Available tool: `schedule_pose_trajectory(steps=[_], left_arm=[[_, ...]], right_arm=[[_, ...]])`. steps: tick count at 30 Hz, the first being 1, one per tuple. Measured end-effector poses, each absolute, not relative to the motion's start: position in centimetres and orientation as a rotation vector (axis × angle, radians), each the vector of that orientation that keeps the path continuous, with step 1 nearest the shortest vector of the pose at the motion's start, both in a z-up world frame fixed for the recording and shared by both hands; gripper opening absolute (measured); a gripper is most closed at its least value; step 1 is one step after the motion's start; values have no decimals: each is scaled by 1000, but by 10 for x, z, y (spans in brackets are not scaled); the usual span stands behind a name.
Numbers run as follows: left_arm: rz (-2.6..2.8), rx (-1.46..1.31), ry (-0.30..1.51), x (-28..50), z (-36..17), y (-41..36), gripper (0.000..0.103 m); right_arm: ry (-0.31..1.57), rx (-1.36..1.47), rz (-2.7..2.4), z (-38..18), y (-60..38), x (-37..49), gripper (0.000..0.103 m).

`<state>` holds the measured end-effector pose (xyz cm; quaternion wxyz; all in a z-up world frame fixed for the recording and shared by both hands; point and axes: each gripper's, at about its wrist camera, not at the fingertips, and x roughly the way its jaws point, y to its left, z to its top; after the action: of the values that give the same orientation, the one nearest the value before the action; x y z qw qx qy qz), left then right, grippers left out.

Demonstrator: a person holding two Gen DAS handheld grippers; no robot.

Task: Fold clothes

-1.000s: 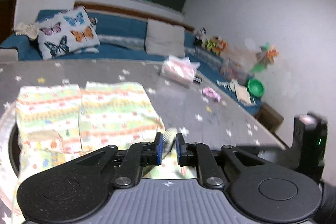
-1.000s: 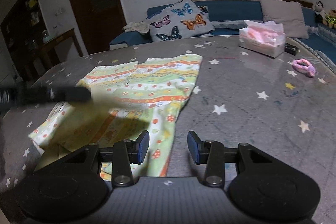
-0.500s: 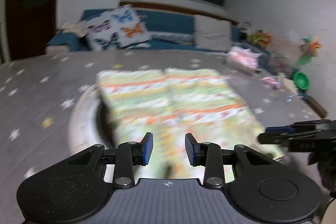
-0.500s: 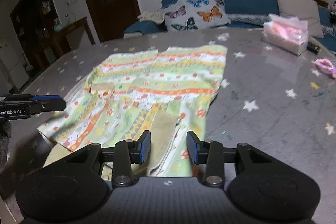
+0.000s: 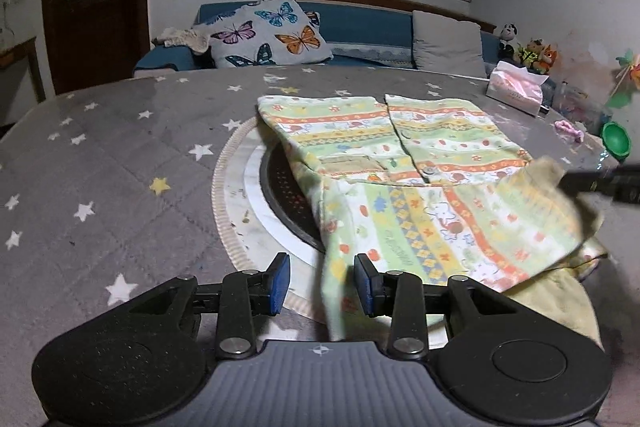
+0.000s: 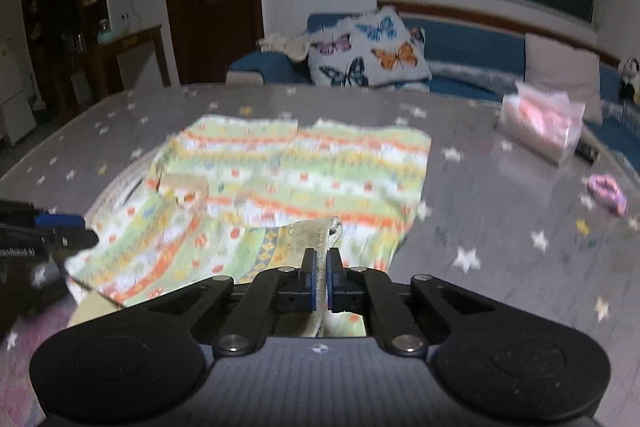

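Note:
A green, yellow and orange patterned garment (image 5: 420, 163) lies on the grey star-print tablecloth (image 5: 120, 155), partly over a round hotplate. My left gripper (image 5: 322, 283) is open, its blue pads either side of the garment's near left edge without closing on it. My right gripper (image 6: 321, 277) is shut on the garment's cream cuff (image 6: 316, 235) and holds that corner lifted; it shows at the right edge of the left wrist view (image 5: 596, 183). The garment (image 6: 288, 179) is blurred in the right wrist view, and the left gripper's fingers (image 6: 48, 227) show at the left.
A round hotplate with a ribbed rim (image 5: 224, 195) sits under the garment. A tissue pack (image 5: 516, 89), a pink hair tie (image 5: 568, 129) and a green bowl (image 5: 616, 141) lie at the right. A sofa with a butterfly cushion (image 5: 272, 31) stands behind the table.
My left gripper let go of the cloth, opened and swung to the garment's left edge. My right gripper closed on the cuff and lifted that corner.

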<state>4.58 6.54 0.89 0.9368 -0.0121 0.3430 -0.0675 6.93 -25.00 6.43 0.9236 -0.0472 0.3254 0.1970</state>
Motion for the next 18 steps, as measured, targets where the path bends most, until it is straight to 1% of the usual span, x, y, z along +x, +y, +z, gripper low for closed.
schedule_pose_trajectory(steps=[1, 2, 5, 7, 10, 11, 12, 16, 18], left_arm=[[-132, -20, 701, 46, 8, 66, 37], [-127, -15, 702, 47, 6, 67, 34], [-115, -5, 699, 49, 5, 67, 34], [-104, 4, 696, 49, 6, 68, 32], [-85, 17, 682, 51, 13, 67, 31], [-93, 16, 671, 52, 17, 65, 30], [-101, 14, 659, 52, 22, 64, 30], [-186, 29, 637, 53, 32, 44, 31], [-226, 60, 641, 54, 29, 31, 31]], right_arm=[[666, -101, 401, 64, -249, 71, 4], [677, -101, 401, 61, -248, 73, 4], [729, -108, 401, 48, -246, 81, 4], [755, -108, 389, 41, -248, 84, 6], [744, -89, 394, 44, -254, 81, 12], [736, -84, 411, 48, -255, 80, 12], [728, -79, 427, 51, -255, 78, 13], [733, -84, 506, 55, -248, 73, 29], [743, -103, 535, 51, -243, 69, 33]])
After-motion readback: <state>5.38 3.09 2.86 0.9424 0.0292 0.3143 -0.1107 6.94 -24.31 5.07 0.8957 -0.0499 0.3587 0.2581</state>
